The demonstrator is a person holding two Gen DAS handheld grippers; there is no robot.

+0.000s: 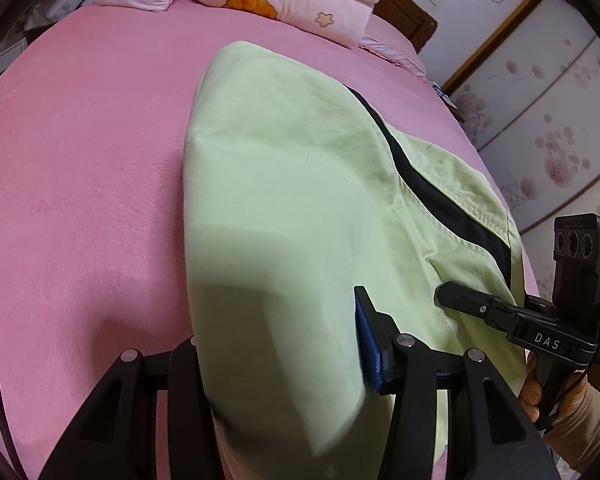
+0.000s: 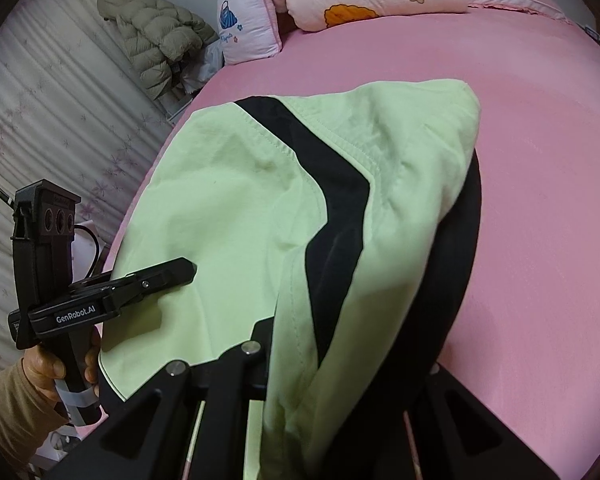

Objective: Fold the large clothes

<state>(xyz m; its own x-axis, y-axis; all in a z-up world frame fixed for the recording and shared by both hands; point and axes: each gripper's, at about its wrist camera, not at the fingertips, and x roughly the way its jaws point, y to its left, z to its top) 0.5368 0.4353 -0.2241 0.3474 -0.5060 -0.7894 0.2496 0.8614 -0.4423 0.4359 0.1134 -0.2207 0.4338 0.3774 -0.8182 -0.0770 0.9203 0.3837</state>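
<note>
Pale-green garment [image 1: 284, 208] with black stripe spans frame centre over pink bed [image 1: 80, 184], draped across both left gripper [image 1: 284, 364] and right gripper [image 2: 332, 360], jaw states untellable; cloth could slide off.

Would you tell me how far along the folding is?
Done: the light green garment with black stripe looks doubled on the pink bedsheet. In hand: its near end drapes over the left gripper and right gripper. Left: probably laying it over and smoothing.

left wrist: close, facing headboard | right wrist: likewise | shared: green garment [image 1: 284, 200] [image 2: 228, 208]
</note>
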